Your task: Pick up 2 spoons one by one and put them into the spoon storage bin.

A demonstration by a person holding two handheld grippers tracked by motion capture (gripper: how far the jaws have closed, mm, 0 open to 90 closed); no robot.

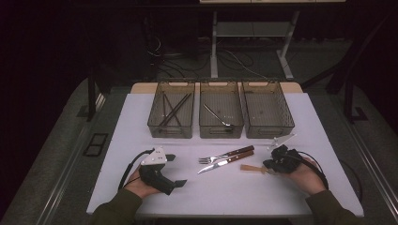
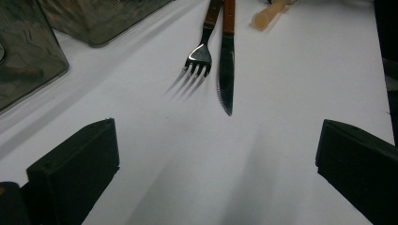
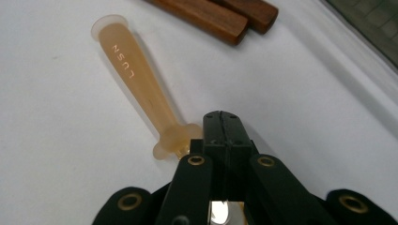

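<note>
A utensil with a translucent amber handle (image 1: 248, 168) (image 3: 136, 82) lies low over the white mat (image 1: 225, 192), right of centre. My right gripper (image 1: 266, 165) (image 3: 221, 123) is shut on its metal neck just behind the handle's collar. A fork (image 1: 225, 155) (image 2: 201, 51) and a knife (image 1: 225, 162) (image 2: 226, 70), both with wooden handles, lie side by side at the middle of the mat. My left gripper (image 1: 174, 170) (image 2: 218, 154) rests at the left, open wide and holding nothing, pointing toward the fork and knife.
Three smoky plastic bins stand in a row at the back. The left bin (image 1: 171, 132) holds dark sticks, the middle bin (image 1: 221, 131) a metal utensil, and the right bin (image 1: 270, 131) looks bare. A clear plastic piece (image 1: 281, 140) lies before the right bin.
</note>
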